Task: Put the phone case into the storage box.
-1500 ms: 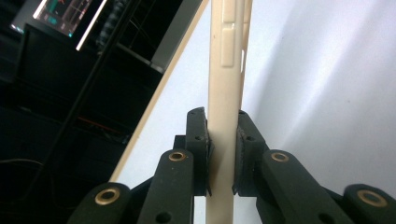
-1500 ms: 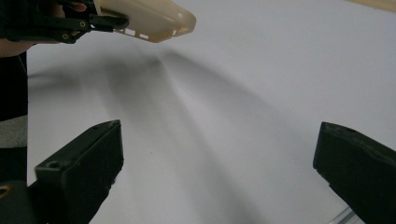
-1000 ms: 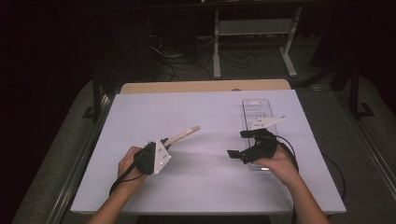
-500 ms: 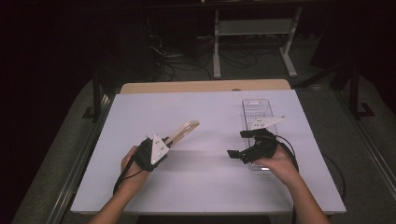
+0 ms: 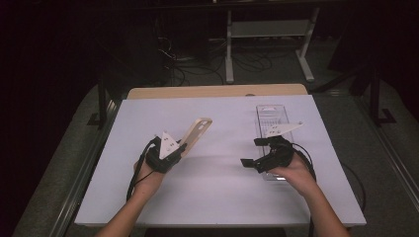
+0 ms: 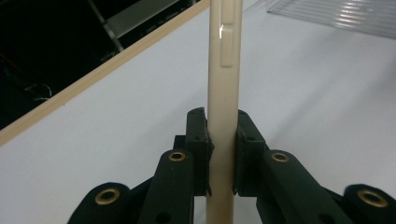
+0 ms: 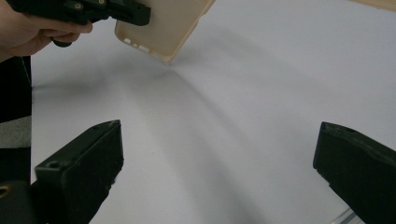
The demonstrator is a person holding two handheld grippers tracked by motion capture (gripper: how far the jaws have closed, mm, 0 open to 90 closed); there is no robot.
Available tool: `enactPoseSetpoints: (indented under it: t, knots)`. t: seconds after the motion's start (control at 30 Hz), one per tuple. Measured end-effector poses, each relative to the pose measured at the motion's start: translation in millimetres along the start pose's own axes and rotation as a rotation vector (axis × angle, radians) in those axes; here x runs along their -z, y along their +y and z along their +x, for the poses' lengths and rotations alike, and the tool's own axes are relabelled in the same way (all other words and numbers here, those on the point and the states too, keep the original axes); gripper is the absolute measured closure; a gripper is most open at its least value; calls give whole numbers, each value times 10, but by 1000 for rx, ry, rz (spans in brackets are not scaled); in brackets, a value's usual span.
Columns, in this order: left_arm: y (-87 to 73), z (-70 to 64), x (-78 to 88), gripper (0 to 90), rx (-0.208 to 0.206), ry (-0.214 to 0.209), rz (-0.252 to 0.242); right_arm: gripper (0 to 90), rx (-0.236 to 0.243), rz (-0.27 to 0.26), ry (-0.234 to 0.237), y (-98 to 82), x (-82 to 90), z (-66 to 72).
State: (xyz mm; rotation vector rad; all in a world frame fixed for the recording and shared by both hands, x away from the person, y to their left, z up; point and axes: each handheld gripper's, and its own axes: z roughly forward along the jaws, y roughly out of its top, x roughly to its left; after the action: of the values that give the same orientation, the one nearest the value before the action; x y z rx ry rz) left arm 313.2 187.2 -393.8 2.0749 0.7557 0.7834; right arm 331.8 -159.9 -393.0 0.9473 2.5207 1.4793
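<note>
Now airborne: left gripper [image 5: 181,146], jaws clamped on one end of cream phone case [image 5: 196,134], has tilted it up off white table [image 5: 217,197] since a second ago. Right gripper [image 5: 257,151] waits with jaws spread wide, empty, beside clear plastic tray [image 5: 272,114]. Judgement: case lifted for handover or placement.

A cream phone case [image 5: 196,134], empty, tilted up off the white table, clamped at its lower end

No text, label, brand or number can be read anywhere.
</note>
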Motion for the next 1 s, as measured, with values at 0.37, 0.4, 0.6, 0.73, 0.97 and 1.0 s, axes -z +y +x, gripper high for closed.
enactPoseSetpoints:
  t: [0.37, 0.4, 0.6, 0.73, 0.97, 1.0]
  knots:
    - [127, 23, -137, 792, 91, -25, 16, 13, 3, -3, 1, -1, 2, -6]
    - [129, 28, -142, 792, 101, -23, 15, 13, 3, -3, 2, -1, 3, -6]
    - [125, 36, -114, 792, 125, -18, 9, 13, -2, -5, 10, 1, 10, -20]
    - [117, 37, -86, 792, 127, -19, 5, 6, -28, -9, 9, 17, 17, -32]
    - [119, 23, -68, 792, 132, -26, -9, 0, -3, -2, -18, 73, 24, -9]
    - [121, 23, -61, 792, 131, -28, -9, 0, -4, -5, -18, 86, 27, 3]
